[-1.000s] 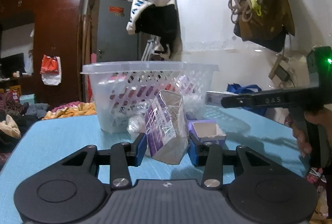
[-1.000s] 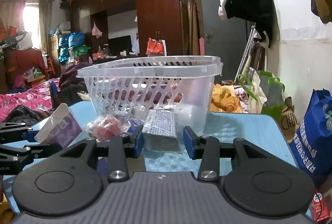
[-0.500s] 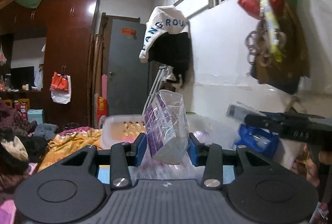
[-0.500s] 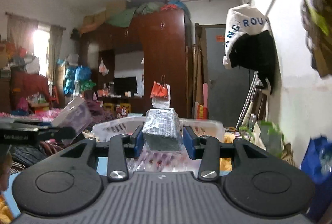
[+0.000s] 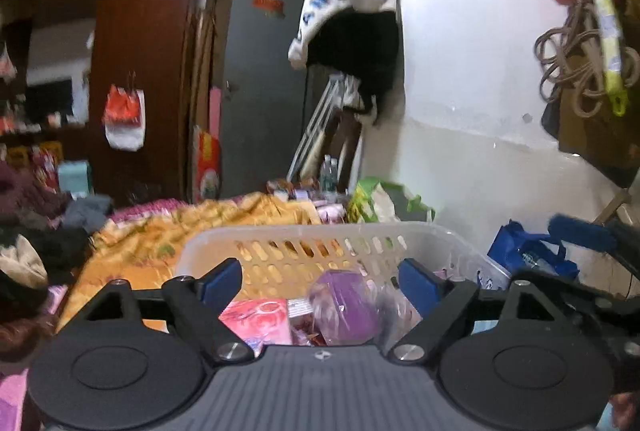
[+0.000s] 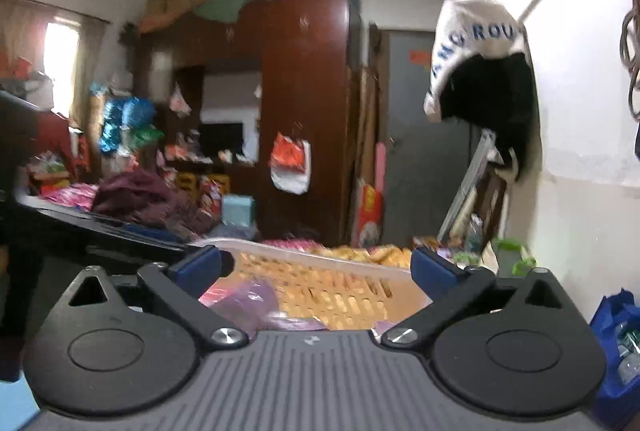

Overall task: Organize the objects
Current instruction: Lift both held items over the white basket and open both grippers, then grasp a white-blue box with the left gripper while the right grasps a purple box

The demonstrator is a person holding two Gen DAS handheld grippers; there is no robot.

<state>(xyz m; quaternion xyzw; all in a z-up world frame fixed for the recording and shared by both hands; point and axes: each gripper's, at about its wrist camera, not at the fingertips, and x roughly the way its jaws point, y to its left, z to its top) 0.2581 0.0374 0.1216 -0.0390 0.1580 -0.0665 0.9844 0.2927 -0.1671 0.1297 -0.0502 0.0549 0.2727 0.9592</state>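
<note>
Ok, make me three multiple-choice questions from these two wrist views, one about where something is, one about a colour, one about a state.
1. Where is the purple packet?
A. inside the white plastic basket
B. hanging on the wall
C. clamped in the right hand-held gripper

2. What colour are the pads of the left hand-held gripper?
A. red
B. blue
C. yellow

3. How does the right hand-held gripper stand?
A. shut on a grey box
B. shut on nothing
C. open, nothing between its pads

Answers: 1 A, the packet lies below the basket's rim among other packets. 2 B, both pads show blue. 3 C, its jaws have just been opening and stand wide apart with only the basket beyond them.
</note>
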